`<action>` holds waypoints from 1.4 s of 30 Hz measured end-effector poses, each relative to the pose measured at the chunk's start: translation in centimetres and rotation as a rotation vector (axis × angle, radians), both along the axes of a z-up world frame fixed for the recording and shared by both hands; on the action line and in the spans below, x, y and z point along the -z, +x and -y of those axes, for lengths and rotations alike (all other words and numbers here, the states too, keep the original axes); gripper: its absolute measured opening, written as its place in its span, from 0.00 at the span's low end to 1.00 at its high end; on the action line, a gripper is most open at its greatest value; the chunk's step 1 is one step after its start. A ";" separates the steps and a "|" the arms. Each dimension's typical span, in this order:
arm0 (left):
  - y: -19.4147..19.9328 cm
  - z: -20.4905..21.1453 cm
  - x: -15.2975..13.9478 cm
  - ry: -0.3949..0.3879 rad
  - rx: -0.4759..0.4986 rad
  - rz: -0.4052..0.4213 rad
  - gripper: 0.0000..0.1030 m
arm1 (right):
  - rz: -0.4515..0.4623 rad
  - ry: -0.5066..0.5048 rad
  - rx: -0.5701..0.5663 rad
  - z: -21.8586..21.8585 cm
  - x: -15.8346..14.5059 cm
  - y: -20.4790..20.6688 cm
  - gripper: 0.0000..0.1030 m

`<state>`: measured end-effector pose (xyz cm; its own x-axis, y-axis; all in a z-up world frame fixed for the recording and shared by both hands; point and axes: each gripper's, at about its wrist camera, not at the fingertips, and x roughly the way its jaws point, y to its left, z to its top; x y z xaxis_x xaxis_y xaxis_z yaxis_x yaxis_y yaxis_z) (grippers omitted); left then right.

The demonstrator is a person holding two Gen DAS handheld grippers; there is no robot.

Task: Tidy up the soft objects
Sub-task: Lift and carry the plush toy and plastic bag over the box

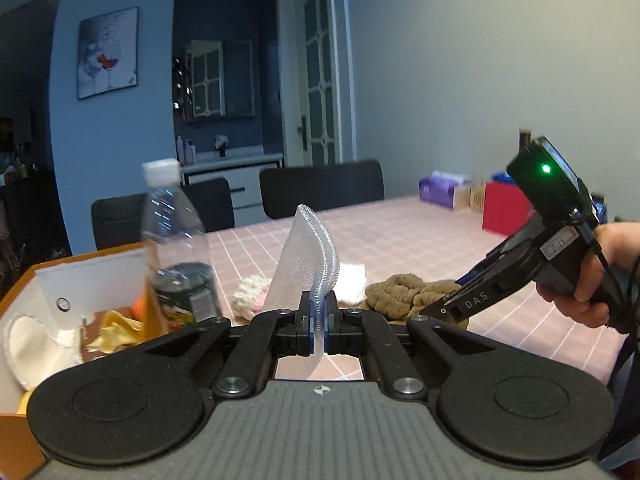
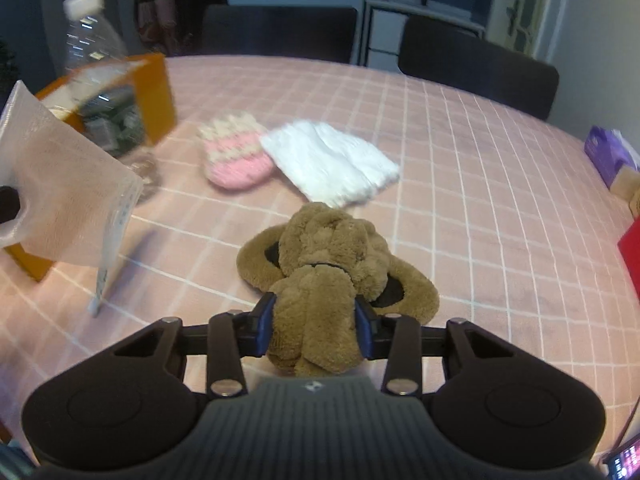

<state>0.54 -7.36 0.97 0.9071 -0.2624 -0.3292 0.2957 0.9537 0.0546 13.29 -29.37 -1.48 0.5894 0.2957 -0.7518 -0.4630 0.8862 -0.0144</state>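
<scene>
Left gripper (image 1: 319, 320) clenched on a limp, weightless mesh pouch (image 1: 304, 256), lifted beside the orange box (image 1: 16, 416). Right gripper (image 2: 315, 326) squeezing the brown plush dog (image 2: 332, 248), right of that box on the desk (image 2: 480, 184); soft, light, best pinched mid-body.

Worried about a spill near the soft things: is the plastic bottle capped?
Capped. The plastic bottle has its white cap on the neck in both views; it stands beside the orange box.
</scene>
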 end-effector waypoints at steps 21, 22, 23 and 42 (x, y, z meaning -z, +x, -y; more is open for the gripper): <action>-4.7 -10.9 -8.0 -0.035 -0.153 0.210 0.04 | 0.268 0.117 -0.402 -14.2 -12.1 -9.9 0.38; -4.6 -11.4 -8.3 -0.022 -0.158 0.211 0.04 | 0.282 0.113 -0.423 -15.3 -12.3 -9.9 0.38; -4.0 -12.0 -8.7 -0.011 -0.160 0.203 0.04 | 0.293 0.110 -0.440 -16.4 -12.5 -9.9 0.38; 10.2 -18.9 -3.9 0.207 -0.148 -0.133 0.03 | 0.261 -0.127 -0.401 -33.1 -6.5 -0.2 0.38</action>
<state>10.75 11.51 4.86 0.8760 -0.0449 -0.4803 0.1713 0.9597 0.2227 13.06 3.73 5.00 0.6209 0.4537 -0.6393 -0.7342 0.6224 -0.2713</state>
